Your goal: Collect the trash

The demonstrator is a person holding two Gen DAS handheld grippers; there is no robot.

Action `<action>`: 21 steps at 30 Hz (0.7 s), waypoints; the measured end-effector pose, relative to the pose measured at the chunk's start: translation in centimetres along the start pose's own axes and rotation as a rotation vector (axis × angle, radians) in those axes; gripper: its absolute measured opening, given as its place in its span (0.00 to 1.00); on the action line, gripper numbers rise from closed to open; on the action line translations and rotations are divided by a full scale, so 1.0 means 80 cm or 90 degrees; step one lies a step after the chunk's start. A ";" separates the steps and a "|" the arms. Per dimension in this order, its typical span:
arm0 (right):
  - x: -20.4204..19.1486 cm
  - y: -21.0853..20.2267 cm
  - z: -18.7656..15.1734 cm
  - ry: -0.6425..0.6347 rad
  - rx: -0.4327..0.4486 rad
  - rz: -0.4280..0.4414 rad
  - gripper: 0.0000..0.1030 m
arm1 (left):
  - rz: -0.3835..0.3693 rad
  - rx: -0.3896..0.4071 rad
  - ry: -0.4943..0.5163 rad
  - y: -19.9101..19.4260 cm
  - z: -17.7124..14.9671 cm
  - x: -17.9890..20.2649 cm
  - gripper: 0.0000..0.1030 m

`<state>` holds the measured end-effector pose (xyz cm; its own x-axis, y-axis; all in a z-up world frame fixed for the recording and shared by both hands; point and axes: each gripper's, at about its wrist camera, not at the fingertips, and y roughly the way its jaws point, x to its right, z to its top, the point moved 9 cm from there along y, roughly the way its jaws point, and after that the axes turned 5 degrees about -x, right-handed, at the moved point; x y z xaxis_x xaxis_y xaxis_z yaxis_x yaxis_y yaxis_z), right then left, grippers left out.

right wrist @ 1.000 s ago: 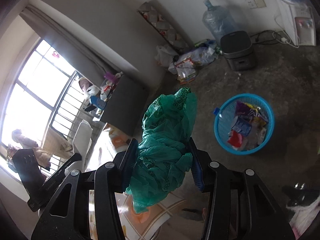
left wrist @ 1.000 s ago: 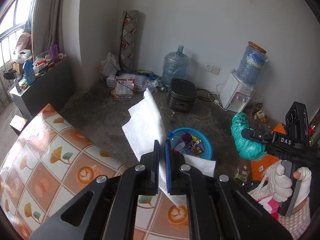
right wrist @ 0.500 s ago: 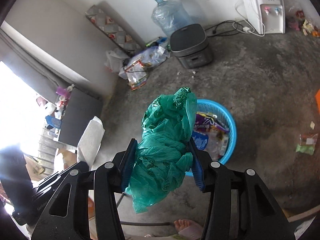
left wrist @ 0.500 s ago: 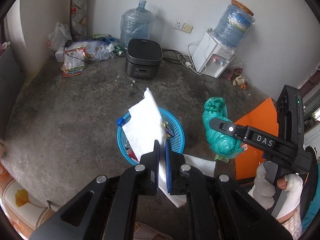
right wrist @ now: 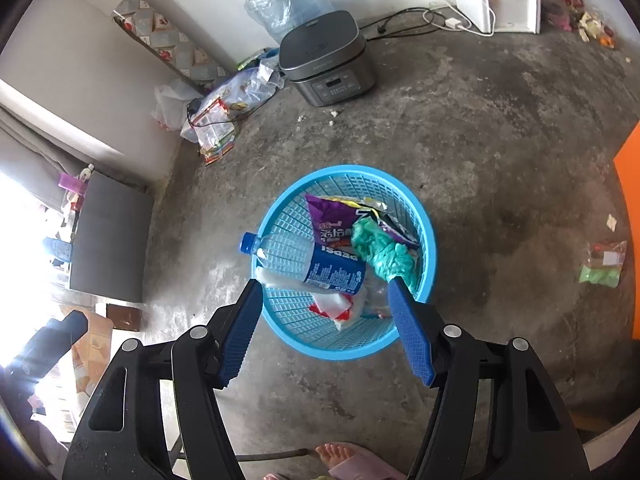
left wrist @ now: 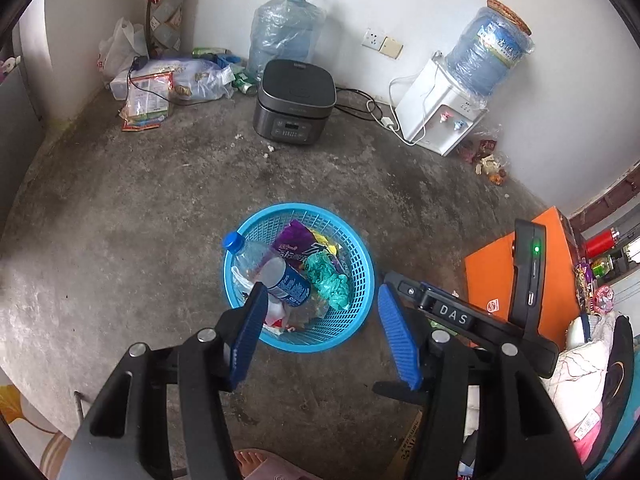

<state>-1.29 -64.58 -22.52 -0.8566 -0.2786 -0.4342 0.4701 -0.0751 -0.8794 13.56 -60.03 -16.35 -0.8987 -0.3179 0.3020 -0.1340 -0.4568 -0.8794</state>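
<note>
A blue mesh basket (left wrist: 362, 268) (right wrist: 428, 236) stands on the concrete floor below both grippers. In it lie a crumpled green plastic bag (left wrist: 328, 278) (right wrist: 380, 254), a white tissue (left wrist: 276, 312) (right wrist: 340, 310), a Pepsi bottle (left wrist: 280, 274) (right wrist: 320, 266) and a purple snack wrapper (left wrist: 296, 242) (right wrist: 326, 220). My left gripper (left wrist: 322, 296) hangs over the basket, its jaws opening with nothing between them. My right gripper (right wrist: 324, 284) hangs over it too, jaws opening and holding nothing; the bag's lower end lies just beyond its right fingertip.
A dark rice cooker (left wrist: 296, 100), a water jug (left wrist: 284, 36) and a white dispenser (left wrist: 440, 120) stand along the far wall, with cables and packets nearby. An orange box (left wrist: 520, 276) is at the right. A wrapper (right wrist: 602, 266) lies on the floor. A bare foot (right wrist: 340, 454) shows below.
Both grippers came down over the basket and opened. The white tissue left the left gripper and the green bag left the right; both now lie in the basket.
</note>
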 end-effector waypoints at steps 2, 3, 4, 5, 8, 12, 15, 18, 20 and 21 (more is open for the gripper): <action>-0.008 -0.013 0.001 -0.003 0.013 0.005 0.60 | 0.002 0.022 0.003 -0.020 -0.001 0.002 0.58; -0.012 -0.022 -0.001 -0.009 0.022 0.007 0.60 | 0.000 0.035 0.005 -0.031 -0.003 0.004 0.59; -0.019 -0.031 -0.002 -0.017 0.032 0.010 0.60 | -0.001 0.046 0.006 -0.043 -0.004 0.006 0.61; -0.027 -0.042 -0.002 -0.028 0.043 0.013 0.60 | -0.003 0.058 0.007 -0.056 -0.006 0.008 0.64; -0.055 -0.077 -0.007 -0.076 0.084 0.023 0.60 | -0.002 0.099 0.008 -0.102 -0.016 0.012 0.72; -0.098 -0.130 -0.023 -0.146 0.140 0.042 0.60 | 0.038 0.179 -0.011 -0.179 -0.033 0.008 0.84; -0.131 -0.169 -0.041 -0.199 0.180 0.059 0.63 | 0.108 0.253 -0.052 -0.247 -0.052 -0.004 0.95; -0.165 -0.210 -0.064 -0.258 0.229 0.082 0.67 | 0.213 0.314 -0.111 -0.310 -0.083 -0.023 0.95; -0.188 -0.237 -0.081 -0.301 0.261 0.099 0.71 | 0.301 0.337 -0.155 -0.346 -0.109 -0.036 0.95; -0.199 -0.251 -0.091 -0.322 0.277 0.109 0.75 | 0.329 0.349 -0.166 -0.361 -0.125 -0.039 0.95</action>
<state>1.39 -51.68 0.63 -0.6084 -0.7251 -0.3227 0.7229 -0.3385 -0.6023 16.05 -37.56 4.48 -0.6556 -0.7540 0.0414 0.5583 -0.5209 -0.6458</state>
